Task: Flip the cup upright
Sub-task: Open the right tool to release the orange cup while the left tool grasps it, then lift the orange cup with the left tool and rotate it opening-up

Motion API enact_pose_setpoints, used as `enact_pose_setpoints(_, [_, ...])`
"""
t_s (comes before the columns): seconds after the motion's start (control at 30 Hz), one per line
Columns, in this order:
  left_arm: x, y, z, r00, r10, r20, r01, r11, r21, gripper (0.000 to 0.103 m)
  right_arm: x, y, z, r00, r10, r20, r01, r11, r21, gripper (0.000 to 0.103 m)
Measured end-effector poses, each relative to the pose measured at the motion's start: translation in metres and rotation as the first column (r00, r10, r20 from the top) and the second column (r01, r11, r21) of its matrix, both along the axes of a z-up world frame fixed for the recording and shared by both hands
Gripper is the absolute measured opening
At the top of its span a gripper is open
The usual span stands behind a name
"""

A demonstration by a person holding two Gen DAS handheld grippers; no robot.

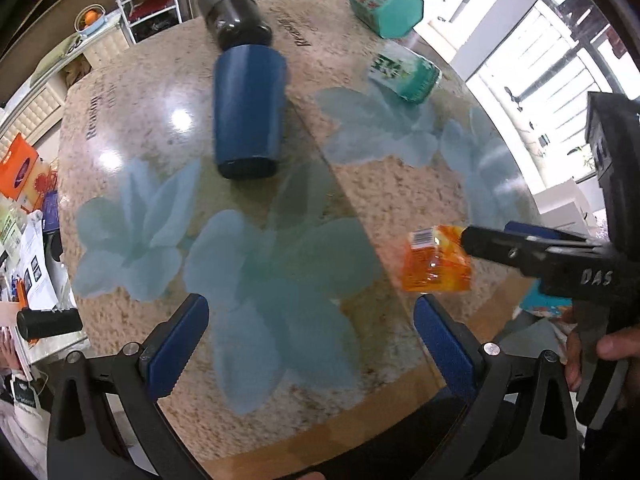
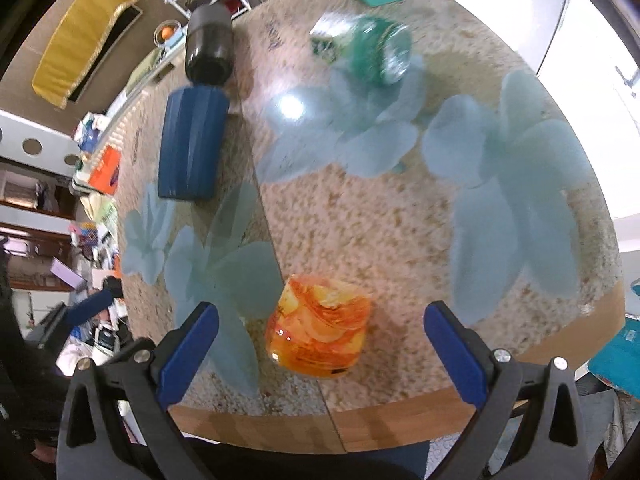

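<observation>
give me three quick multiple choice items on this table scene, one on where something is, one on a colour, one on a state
1. What lies right behind the blue cup?
A. dark jar
B. green box
C. orange packet

2. What colour is the packet ahead of the right gripper?
A. green
B. orange
C. black

3. How is the blue cup?
A. upright
B. held
C. on its side

Key: 1 A, the jar's end meets the cup's far end; 2 B, an orange and yellow wrapper; 3 C, it lies lengthwise on the table, both grippers open and apart from it.
</observation>
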State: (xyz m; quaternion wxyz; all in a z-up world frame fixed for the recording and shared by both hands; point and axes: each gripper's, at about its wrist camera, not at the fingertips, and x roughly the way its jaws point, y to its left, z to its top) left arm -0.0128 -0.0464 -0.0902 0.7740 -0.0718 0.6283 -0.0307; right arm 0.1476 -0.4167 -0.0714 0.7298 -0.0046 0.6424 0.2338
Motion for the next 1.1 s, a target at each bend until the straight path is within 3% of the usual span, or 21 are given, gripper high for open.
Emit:
enact_pose_setpoints(0.3, [0.02, -0.046, 0.007, 0.998, -0.019, -0.055, 0.018, 1.0, -0.024, 0.103, 0.023, -0.053, 0.013, 0.999, -0.038, 0.0, 0.038, 0.999, 0.03, 0.103])
enact_pose_setpoints(0.5, [0.036, -0.085, -0.003, 0.993, -0.049, -0.104, 0.046, 0.998, -0.031, 0.103, 0.039, -0.079, 0.013, 0.999, -0.053, -0.007, 0.053, 0.998, 0.045, 0.103])
enact_pose_setpoints(0.7, [0.049, -0.111, -0.031, 0.979, -0.039, -0.199, 0.04, 0.999, 0.005, 0.103, 0.052, -0.108, 0.008, 0.998, -0.06, -0.029, 0.062, 0.994, 0.088, 0.103])
enact_pose_setpoints(0.97, [0.063, -0.111, -0.077, 0.945, 0.007, -0.327, 0.002, 1.0, 0.029, 0.103, 0.062, -0.135, -0.007, 0.995, -0.078, -0.066, 0.085, 0.99, 0.11, 0.103])
enact_pose_setpoints(1.03, [0.064, -0.11, -0.085, 0.937, 0.015, -0.348, -0.005, 0.999, 0.032, 0.093, 0.062, -0.139, -0.01, 0.994, -0.08, -0.078, 0.089, 0.989, 0.116, 0.103])
enact_pose_setpoints(1.1, [0.064, -0.109, -0.092, 0.928, 0.017, -0.373, -0.007, 1.0, 0.028, 0.09, 0.063, -0.145, -0.011, 0.993, -0.079, -0.083, 0.089, 0.988, 0.124, 0.103])
